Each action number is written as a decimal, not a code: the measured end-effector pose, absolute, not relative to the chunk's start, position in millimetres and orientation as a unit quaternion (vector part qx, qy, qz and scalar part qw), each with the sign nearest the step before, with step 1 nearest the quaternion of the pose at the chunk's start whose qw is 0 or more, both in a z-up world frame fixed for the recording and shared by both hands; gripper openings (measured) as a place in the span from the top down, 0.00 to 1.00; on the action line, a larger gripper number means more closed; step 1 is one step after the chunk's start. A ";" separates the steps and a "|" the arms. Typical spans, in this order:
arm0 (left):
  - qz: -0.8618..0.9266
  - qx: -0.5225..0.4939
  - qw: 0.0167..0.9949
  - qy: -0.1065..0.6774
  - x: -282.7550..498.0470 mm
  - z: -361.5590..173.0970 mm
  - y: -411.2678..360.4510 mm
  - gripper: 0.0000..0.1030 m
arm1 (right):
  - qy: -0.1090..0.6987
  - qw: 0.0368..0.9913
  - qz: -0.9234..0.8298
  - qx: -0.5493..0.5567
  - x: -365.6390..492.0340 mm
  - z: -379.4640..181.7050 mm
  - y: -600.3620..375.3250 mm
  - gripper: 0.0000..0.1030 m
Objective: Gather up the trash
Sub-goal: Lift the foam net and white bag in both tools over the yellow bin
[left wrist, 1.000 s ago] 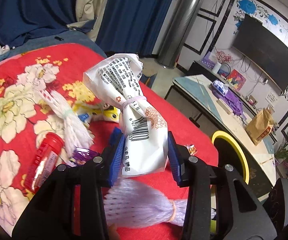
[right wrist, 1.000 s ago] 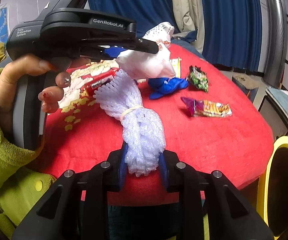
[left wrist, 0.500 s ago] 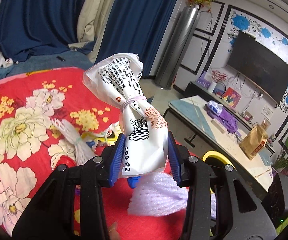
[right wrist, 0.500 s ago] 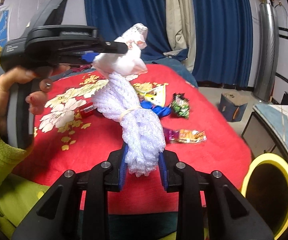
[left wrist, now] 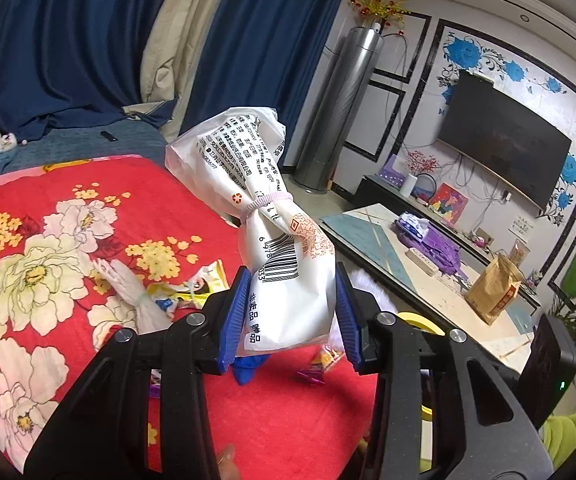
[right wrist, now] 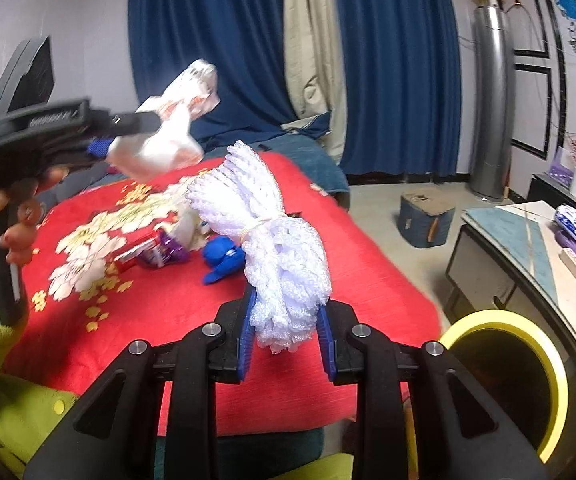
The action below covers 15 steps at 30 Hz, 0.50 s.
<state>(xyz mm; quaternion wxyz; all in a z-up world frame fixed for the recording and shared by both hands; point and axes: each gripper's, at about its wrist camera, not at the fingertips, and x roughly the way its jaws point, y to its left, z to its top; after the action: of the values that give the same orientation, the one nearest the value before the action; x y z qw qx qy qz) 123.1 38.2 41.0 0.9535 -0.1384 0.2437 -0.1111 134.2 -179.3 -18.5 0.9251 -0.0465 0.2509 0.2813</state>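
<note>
While each hand-held gripper pinches 1 piece, the left hand-held gripper (left wrist: 290, 316) the white printed bag (left wrist: 284, 256) and the right hand-held gripper (right wrist: 286, 334) the white foam net (right wrist: 276, 256), both above the red bed (right wrist: 160, 312), carry them over the yellow-rimmed bin (right wrist: 504, 380) before loosening.

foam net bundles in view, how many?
2: one foam net bundle clamped in the right gripper, another lying on the red blanket. More may be hidden.
</note>
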 end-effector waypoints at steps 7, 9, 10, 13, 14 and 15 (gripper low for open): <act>-0.135 -0.130 0.952 0.242 121.7 38.8 20.8 0.68 | 0.241 0.936 0.255 -0.028 140.3 -10.3 -202.6 0.75; -0.142 -0.128 0.951 0.243 121.6 37.8 15.2 0.68 | 0.238 0.939 0.249 -0.023 141.0 -7.2 -211.5 0.75; -0.145 -0.126 0.951 0.244 121.8 37.2 13.0 0.68 | 0.236 0.940 0.246 -0.021 141.2 -5.9 -214.7 0.75; -0.155 -0.122 0.949 0.247 121.9 35.5 4.3 0.68 | 0.231 0.943 0.239 -0.017 141.4 -1.5 -223.0 0.75; -0.158 -0.120 0.948 0.248 122.2 34.6 1.8 0.68 | 0.229 0.944 0.237 -0.015 141.4 0.1 -226.1 0.75; -0.161 -0.117 0.948 0.248 122.2 33.4 -1.3 0.68 | 0.228 0.945 0.235 -0.014 141.4 1.4 -228.1 0.75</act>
<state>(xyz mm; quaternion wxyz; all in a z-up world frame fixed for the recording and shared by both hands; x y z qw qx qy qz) 122.2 -1.3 33.4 0.9480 -0.1174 0.2484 -0.1605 141.4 -228.1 1.4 0.9447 -0.0141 0.2282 0.2350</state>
